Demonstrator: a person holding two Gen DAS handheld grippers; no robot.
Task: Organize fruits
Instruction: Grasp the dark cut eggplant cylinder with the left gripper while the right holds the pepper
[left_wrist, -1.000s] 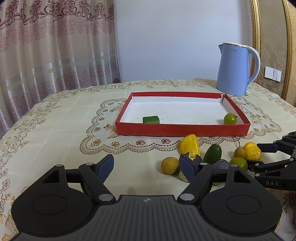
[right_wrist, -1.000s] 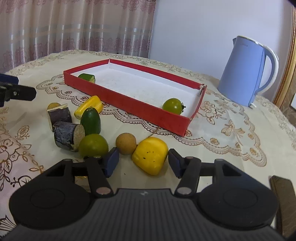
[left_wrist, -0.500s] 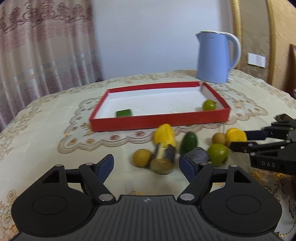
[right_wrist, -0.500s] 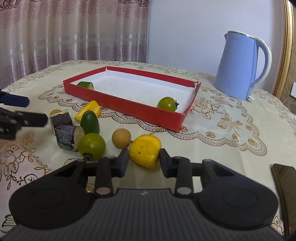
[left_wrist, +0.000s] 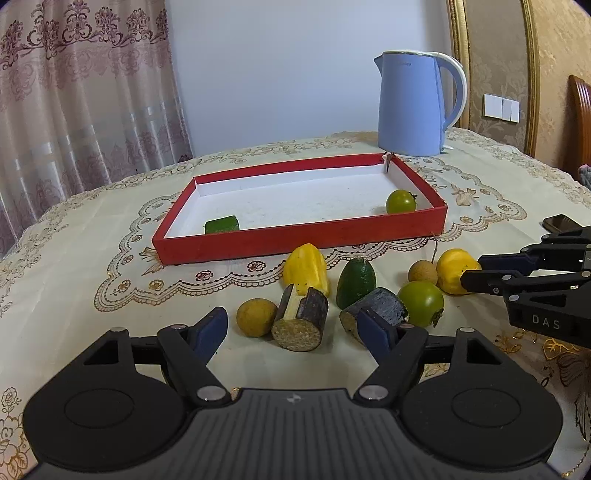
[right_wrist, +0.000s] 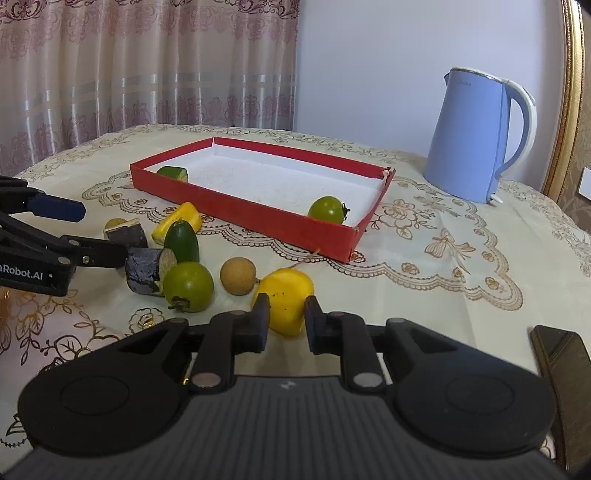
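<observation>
My right gripper (right_wrist: 284, 319) has its jaws closing onto a yellow fruit (right_wrist: 284, 295) on the tablecloth, pads pressing both its sides. My left gripper (left_wrist: 291, 328) is open, with a dark-barked cut stalk piece (left_wrist: 301, 321) between its fingers, untouched. A second dark piece (left_wrist: 376, 306) lies at its right finger. Around them lie a yellow pepper piece (left_wrist: 306, 269), a green cucumber end (left_wrist: 356, 282), a green tomato (left_wrist: 421, 302) and two brown round fruits (left_wrist: 256, 317) (left_wrist: 422, 272). The red tray (left_wrist: 295, 240) behind holds a green tomato (left_wrist: 400, 201) and a cucumber piece (left_wrist: 221, 224).
A blue kettle (left_wrist: 413, 107) stands behind the tray's far right corner. A dark phone (right_wrist: 557, 354) lies on the cloth to the right of my right gripper. Curtains hang beyond the table's far left edge.
The right jaws have closed from wide apart onto the yellow fruit. The left gripper has moved right and closer, so a dark stalk piece now lies between its open fingers.
</observation>
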